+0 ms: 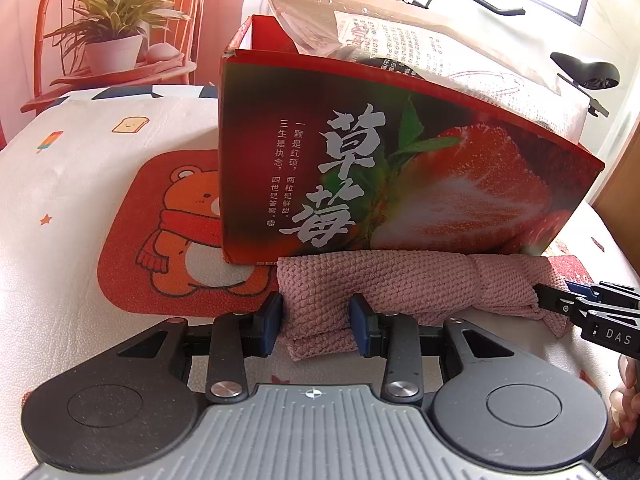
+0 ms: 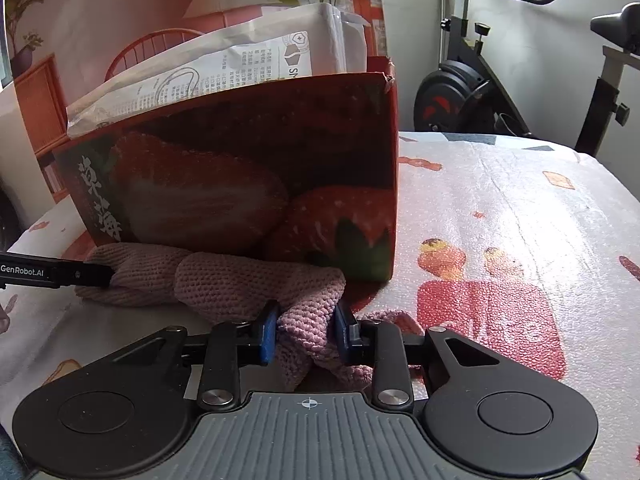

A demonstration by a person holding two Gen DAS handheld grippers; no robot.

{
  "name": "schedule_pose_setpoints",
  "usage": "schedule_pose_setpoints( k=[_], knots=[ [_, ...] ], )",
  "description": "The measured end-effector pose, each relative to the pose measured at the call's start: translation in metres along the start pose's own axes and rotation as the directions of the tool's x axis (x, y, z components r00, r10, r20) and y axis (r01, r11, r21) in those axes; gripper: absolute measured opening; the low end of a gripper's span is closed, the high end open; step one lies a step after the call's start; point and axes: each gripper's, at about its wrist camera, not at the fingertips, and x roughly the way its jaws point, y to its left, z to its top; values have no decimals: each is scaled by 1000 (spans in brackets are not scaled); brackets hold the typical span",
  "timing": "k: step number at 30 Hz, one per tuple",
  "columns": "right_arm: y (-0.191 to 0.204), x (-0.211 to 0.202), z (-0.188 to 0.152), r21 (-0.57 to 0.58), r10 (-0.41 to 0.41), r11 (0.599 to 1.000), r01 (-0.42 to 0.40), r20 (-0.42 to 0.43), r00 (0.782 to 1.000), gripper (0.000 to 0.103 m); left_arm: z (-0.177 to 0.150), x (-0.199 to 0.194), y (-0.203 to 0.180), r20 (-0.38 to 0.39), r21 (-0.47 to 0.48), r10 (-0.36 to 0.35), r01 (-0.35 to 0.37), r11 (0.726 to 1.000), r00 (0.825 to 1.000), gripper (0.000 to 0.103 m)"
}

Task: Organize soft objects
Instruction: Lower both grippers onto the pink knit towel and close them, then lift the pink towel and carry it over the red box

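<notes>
A pink knitted cloth, rolled into a long bundle, lies on the table against the front of a red strawberry box. My left gripper is shut on the cloth's left end. My right gripper is shut on the cloth's right end; it also shows at the right edge of the left wrist view. In the right wrist view the cloth runs left along the box, and my left gripper's finger reaches it from the left.
The box holds plastic-wrapped packages that stick out of its top. An orange bear mat lies under the box's left side on the patterned tablecloth. A potted plant and an exercise bike stand behind the table.
</notes>
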Motion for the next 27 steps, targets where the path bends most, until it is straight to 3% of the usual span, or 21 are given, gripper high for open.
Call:
schedule_pose_setpoints(
  k=[6,11,15,21,27],
  knots=[
    [0,0,0,-3,4,1000,-4,0,1000,24,-1,-1,-1,-6,11,-5,6,1000,1000,35],
    [9,-5,-2,-44,-11,999,11,13,1000,17,-3,-6,-8,-22,34,3,-2,999,1000,19],
    [22,-12,-2,-85,-8,996,11,31,999,16,-5,-15,-12,-14,48,13,-12,999,1000,15],
    [27,-36,6,-83,20,997,-12,91,996,16,-1,-44,-13,74,46,9,-12,999,997,15],
    [34,-64,19,-97,29,995,-12,170,985,16,5,-75,-19,180,73,-2,-11,997,984,15]
  ],
)
